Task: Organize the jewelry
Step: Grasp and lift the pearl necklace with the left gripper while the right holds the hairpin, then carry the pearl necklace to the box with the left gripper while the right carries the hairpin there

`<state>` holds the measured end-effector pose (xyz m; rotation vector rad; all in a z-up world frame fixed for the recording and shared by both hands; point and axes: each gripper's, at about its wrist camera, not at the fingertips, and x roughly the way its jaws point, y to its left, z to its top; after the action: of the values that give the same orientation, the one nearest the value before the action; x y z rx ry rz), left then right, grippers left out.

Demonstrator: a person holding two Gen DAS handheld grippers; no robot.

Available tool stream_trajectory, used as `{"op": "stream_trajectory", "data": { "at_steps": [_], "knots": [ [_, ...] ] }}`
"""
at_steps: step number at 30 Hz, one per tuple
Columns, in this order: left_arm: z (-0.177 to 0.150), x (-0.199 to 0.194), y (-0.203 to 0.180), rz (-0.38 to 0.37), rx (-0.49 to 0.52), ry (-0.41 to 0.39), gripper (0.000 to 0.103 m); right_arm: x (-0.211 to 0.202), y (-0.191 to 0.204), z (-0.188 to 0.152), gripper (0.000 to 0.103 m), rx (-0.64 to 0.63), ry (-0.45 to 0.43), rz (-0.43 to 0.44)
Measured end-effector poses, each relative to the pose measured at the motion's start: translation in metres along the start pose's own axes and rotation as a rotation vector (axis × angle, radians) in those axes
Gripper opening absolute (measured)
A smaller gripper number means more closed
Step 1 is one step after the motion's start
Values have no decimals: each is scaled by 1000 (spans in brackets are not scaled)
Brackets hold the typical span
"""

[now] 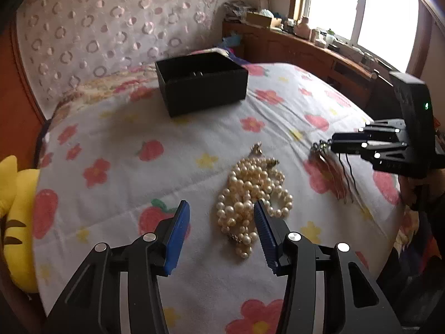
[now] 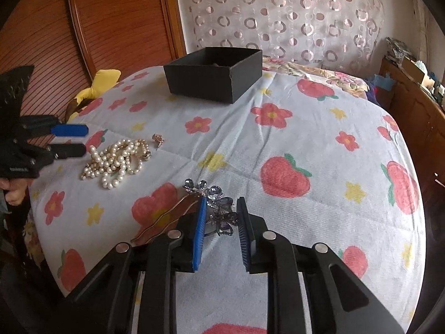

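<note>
A heap of pearl necklaces (image 1: 251, 192) lies on the flowered bedspread (image 1: 116, 144), with a small gold earring (image 1: 257, 148) at its far edge. My left gripper (image 1: 221, 211) is open, its right finger at the heap's near edge. In the right wrist view the pearls (image 2: 116, 160) lie at the left, next to the left gripper (image 2: 76, 139). My right gripper (image 2: 221, 208) is open around a purple jewelled hairpin (image 2: 219, 206) with wavy gold prongs (image 2: 167, 217). That hairpin (image 1: 332, 167) also shows in the left wrist view at the right gripper (image 1: 329, 143). An open black box (image 1: 201, 85) stands farther back.
A yellow plush toy (image 1: 16, 211) lies at the bed's left edge. A wooden headboard (image 2: 91, 25) and a patterned curtain (image 2: 278, 14) are behind the bed. A cluttered wooden sideboard (image 1: 300, 47) runs under the window. The box (image 2: 215, 73) holds something dark inside.
</note>
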<state>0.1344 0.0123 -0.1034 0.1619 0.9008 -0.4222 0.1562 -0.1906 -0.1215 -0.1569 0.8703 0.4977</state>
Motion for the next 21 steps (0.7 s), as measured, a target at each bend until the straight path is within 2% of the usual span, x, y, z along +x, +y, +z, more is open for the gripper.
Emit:
{"op": "stream_trajectory", "data": {
  "at_steps": [1,3,4,7,13,18,21],
  "knots": [
    [0,2,0,-10,2,5,28,0,0,0,24,-1,0,0],
    [-2,9,-5,-32,14,23,10,0,0,0,24,5,2,4],
    [-3,10,-7,-31,16,18,7,0,-1,0,24,13,4,9],
    [0,4,-10,-51,7,-20,7,0,-1,0,25,30,6,10],
    [21,-35,-16,-36,-5,-153,7,-13,4,-7,27,48,-11,-13],
    [45,-67,-21,-38,-2,-254,7,-20,0,-18,28,137,-8,8],
    [53,-77,-26,-41,1,-289,7,-17,-3,-22,33,206,3,31]
  ]
}}
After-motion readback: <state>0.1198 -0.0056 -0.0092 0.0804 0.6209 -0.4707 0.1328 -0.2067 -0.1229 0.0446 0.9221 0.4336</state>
